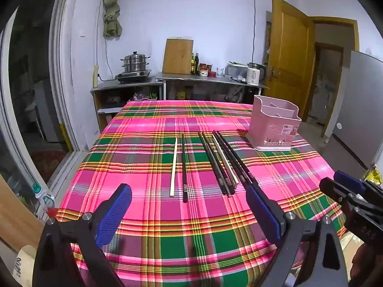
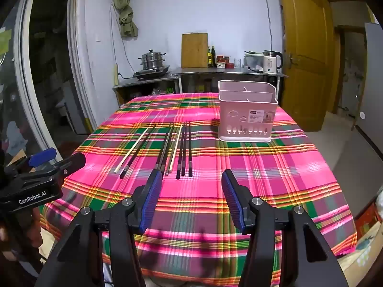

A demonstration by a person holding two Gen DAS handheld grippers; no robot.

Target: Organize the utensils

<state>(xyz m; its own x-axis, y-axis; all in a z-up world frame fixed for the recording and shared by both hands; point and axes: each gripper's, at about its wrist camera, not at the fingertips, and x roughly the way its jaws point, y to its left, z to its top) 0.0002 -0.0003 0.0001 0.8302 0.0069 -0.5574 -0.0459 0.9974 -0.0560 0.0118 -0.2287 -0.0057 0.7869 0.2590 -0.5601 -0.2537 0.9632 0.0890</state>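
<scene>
Several chopsticks lie side by side on the plaid tablecloth (image 1: 148, 227). A pale wooden chopstick (image 1: 173, 167) and a black one (image 1: 184, 167) lie apart on the left. A bunch of black chopsticks (image 1: 216, 162) with one pale stick lies to their right; it also shows in the right wrist view (image 2: 183, 150). A pink utensil holder (image 1: 274, 125) (image 2: 247, 113) with divided compartments stands at the far right of the table, nothing visible inside. My left gripper (image 1: 189, 203) hovers open over the near table edge. My right gripper (image 2: 191, 196) is open too, just short of the chopsticks' near ends.
Behind the table runs a steel counter (image 1: 210, 80) with a steamer pot (image 1: 135, 63), cutting board (image 1: 178, 56), bottles and a kettle (image 1: 255, 71). A sliding glass door (image 1: 36, 95) is on the left, a wooden door (image 1: 289, 55) on the right.
</scene>
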